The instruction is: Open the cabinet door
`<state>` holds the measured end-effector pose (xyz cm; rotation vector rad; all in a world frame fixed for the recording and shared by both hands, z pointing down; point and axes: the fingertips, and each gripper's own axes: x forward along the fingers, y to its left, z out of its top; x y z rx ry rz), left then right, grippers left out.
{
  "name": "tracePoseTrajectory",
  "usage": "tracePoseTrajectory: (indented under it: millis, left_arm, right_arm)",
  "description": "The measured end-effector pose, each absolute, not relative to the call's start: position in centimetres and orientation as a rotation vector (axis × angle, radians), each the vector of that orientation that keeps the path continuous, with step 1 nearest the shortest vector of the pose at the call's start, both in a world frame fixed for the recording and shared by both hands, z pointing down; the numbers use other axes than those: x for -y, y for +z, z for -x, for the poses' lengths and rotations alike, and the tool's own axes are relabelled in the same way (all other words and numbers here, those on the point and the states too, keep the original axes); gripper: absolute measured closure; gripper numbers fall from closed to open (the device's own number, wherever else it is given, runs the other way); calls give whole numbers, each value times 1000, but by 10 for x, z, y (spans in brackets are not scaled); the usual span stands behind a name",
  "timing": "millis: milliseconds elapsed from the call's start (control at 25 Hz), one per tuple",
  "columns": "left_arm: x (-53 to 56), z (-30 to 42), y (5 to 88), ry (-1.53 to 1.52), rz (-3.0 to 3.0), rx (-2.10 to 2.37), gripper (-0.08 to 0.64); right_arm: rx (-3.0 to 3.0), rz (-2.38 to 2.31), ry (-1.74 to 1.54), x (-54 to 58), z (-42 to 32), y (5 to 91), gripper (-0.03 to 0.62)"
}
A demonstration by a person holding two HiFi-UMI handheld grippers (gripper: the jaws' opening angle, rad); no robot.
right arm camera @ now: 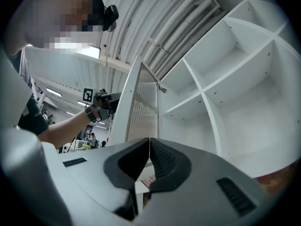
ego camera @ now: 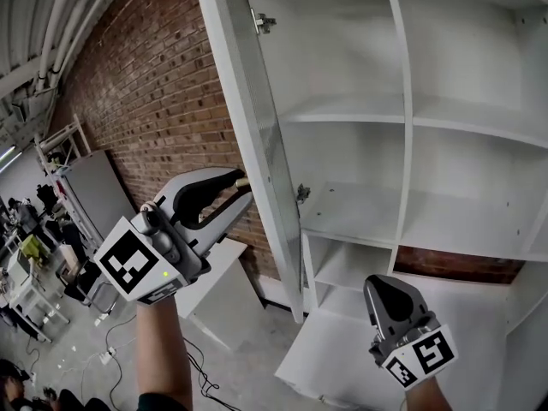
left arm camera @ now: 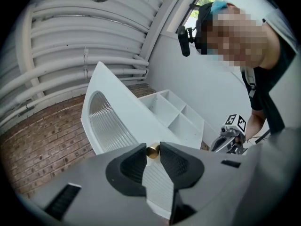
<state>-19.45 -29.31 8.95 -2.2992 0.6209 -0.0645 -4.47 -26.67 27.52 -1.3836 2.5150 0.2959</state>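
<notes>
Left gripper [ego camera: 241,188], centre-left: clamped on brass knob [left arm camera: 152,150]. Right gripper [right arm camera: 149,142], lower centre: jaws together, empty. Cabinet door [ego camera: 257,135] stood wide; advised releasing knob squarely, without jerking.

- Your left gripper [ego camera: 240,187]: rounded light grey shell, with black ribbed pads [left arm camera: 129,166] lining jaws.
- Marker cube [ego camera: 133,262] at its rear: white faces, black square codes. Small green lamp [ego camera: 164,273] lit near cube corner.
- Your right gripper [ego camera: 383,282]: same grey shell, dark inner faces. Second cube [ego camera: 419,355] carries black-on-white codes.
- Dark rectangular slot [right arm camera: 233,197] set in shell top.
- You wear black short-sleeved shirt [left arm camera: 277,65] and dark band [right arm camera: 90,113] on left wrist.
- Black camera [left arm camera: 183,39] sits at your head. Strap [left arm camera: 251,86] runs down chest.
</notes>
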Motion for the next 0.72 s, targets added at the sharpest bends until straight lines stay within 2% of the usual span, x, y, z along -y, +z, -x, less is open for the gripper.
tracePoseTrajectory:
  millis: [720]
  left_arm:
    - [306,272,88,4,2315,-665,462]
  right_arm:
    - [-2533,1411,306,271,97,278,588]
